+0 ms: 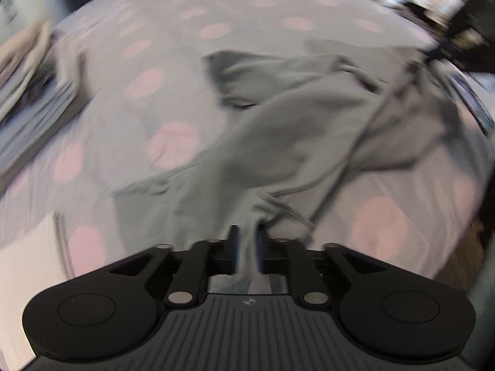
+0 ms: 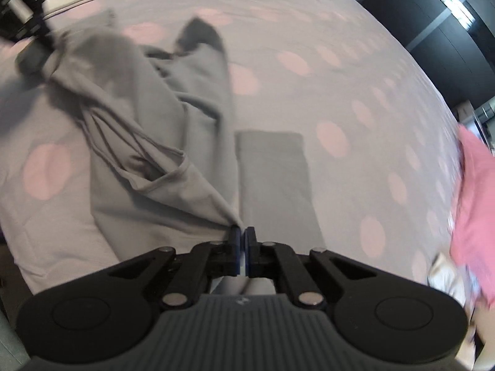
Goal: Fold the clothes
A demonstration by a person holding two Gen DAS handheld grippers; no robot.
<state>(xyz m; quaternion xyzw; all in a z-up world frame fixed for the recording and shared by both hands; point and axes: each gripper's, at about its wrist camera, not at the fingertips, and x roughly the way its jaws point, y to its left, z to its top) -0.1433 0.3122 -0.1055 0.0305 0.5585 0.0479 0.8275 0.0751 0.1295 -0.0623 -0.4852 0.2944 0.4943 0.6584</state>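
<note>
My left gripper (image 1: 247, 241) pinches a fold of the grey garment (image 1: 294, 130); my right gripper (image 2: 243, 241) is closed on its opposite corner. The garment hangs rumpled between them over the grey bedspread (image 1: 154, 71) with pink dots. A pink cloth (image 2: 476, 185) lies at the bed's edge.

No text, number or brand name can be read in either view. The only sign is a small round emblem on the ribbed grey body of the left gripper (image 1: 247, 241), at 6 o'clock in its view; the right gripper (image 2: 242, 241) has a similar mark at 6 o'clock. Both are too small and blurred to identify.
</note>
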